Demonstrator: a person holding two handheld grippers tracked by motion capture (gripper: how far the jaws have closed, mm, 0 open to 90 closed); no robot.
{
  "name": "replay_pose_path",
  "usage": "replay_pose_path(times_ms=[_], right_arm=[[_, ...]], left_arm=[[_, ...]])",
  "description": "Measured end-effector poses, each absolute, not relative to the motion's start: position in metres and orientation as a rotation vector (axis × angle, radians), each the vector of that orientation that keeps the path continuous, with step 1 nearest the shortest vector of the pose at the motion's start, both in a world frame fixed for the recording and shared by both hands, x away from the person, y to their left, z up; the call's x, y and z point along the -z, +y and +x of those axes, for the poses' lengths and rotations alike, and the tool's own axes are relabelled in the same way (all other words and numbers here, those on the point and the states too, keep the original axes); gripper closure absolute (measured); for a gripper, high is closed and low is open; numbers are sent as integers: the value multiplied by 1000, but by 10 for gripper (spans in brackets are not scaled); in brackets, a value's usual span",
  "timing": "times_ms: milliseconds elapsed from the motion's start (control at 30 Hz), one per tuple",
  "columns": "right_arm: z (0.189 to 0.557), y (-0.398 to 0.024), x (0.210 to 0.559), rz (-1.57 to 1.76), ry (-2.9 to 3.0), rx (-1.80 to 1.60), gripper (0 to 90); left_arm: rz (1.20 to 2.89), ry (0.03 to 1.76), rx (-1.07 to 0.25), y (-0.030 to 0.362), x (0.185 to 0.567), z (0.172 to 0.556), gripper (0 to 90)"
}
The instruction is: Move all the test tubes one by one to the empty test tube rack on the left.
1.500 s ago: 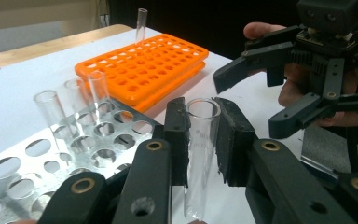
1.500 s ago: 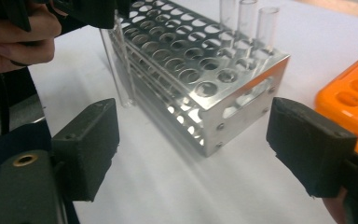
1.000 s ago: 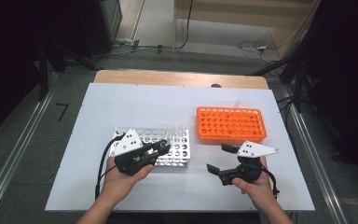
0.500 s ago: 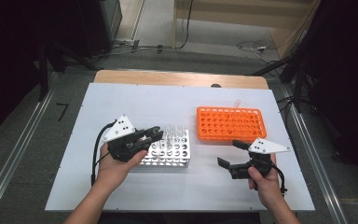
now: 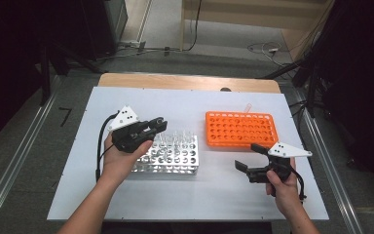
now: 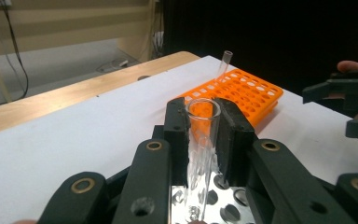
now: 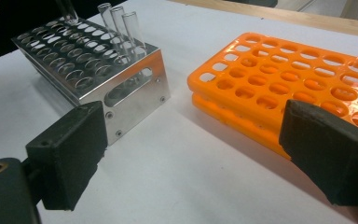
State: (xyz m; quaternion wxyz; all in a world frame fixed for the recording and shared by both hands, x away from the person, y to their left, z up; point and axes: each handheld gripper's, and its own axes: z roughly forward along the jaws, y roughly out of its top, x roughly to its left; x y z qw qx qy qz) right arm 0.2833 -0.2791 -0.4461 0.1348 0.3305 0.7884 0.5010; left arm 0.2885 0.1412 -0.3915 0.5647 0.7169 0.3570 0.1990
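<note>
Glass test tube (image 6: 202, 135) sits clamped upright between the jaws of the left gripper (image 5: 157, 126), its open mouth up and its foot just above the holes of the silver metal rack (image 5: 175, 158). Rightward lies the orange plastic rack (image 5: 240, 129) — across the white table (image 5: 78, 195), with one clear tube (image 6: 224, 63) leaning at its far edge. The right gripper (image 5: 248, 158) hangs near the orange rack's near corner, jaws wide and empty — nearer it than the left.
</note>
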Motion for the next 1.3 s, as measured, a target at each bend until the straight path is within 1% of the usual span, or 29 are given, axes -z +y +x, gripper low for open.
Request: replay_pose_path(times_ms=[633,1000,1300], right_arm=[[285,-283,447,980,2282,-1456,62],[285,-283,447,979,2282,-1454,63],[285,-283,447,983,2279,-1458,63]], left_arm=[[1717,876,-473,124,409,314,759],[1766,900,-466,121,420,316,758],[1839,912,-465,116,426,316,756]])
